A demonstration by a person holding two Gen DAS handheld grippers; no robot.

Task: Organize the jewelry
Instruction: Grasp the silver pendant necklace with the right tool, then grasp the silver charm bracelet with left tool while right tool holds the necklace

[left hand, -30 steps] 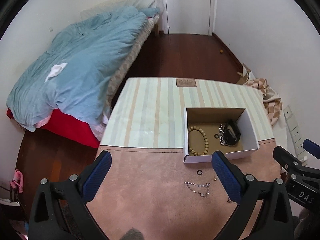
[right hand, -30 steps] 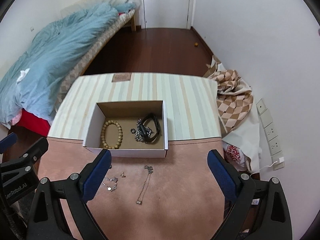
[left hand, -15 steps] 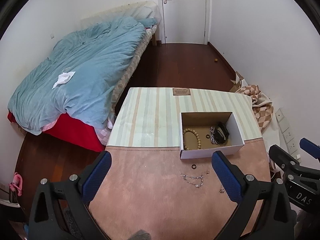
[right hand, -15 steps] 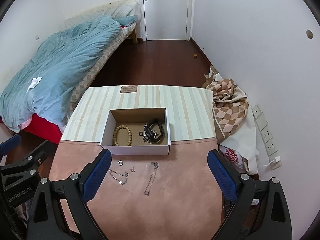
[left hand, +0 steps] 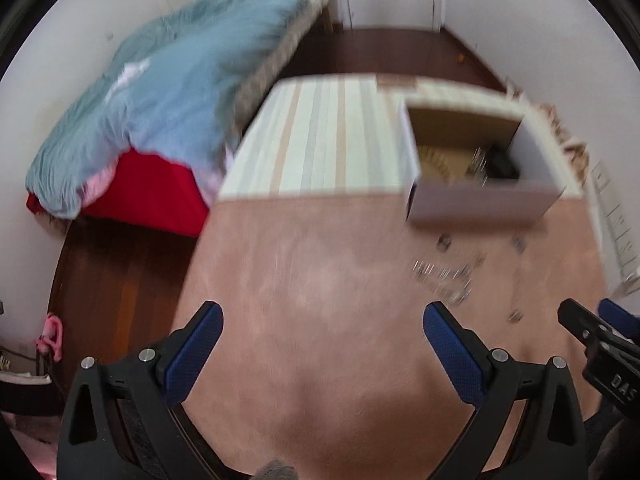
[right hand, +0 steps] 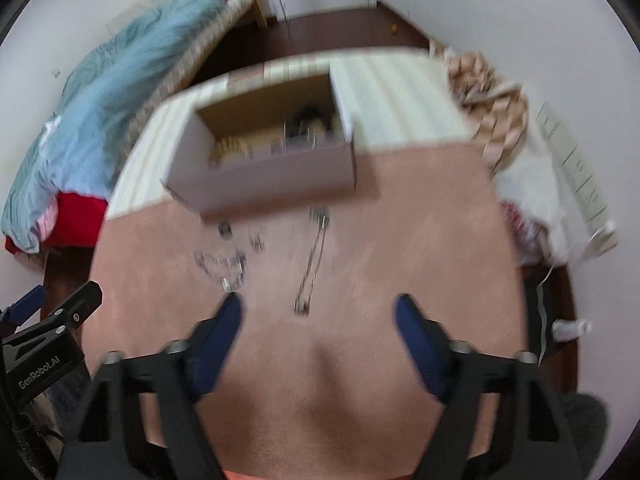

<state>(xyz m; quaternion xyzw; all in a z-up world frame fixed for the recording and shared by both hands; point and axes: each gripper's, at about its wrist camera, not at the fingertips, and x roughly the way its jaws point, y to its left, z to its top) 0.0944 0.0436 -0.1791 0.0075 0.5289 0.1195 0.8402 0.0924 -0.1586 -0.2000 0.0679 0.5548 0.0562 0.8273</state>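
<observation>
Plainly the right gripper (right hand: 318,312) is the nearer tool — its jaws are closing with nothing between them; the thin chain (right hand: 314,256) lies on the pink mat (right hand: 400,240) just ahead, long axis running away toward the box (right hand: 272,176); the left gripper (left hand: 322,328) gapes empty.

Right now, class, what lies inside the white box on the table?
Inside the box: pale beads at its left, a dark strap with something metallic at its right. Blur hides detail, and the near wall covers part of the floor.
</observation>
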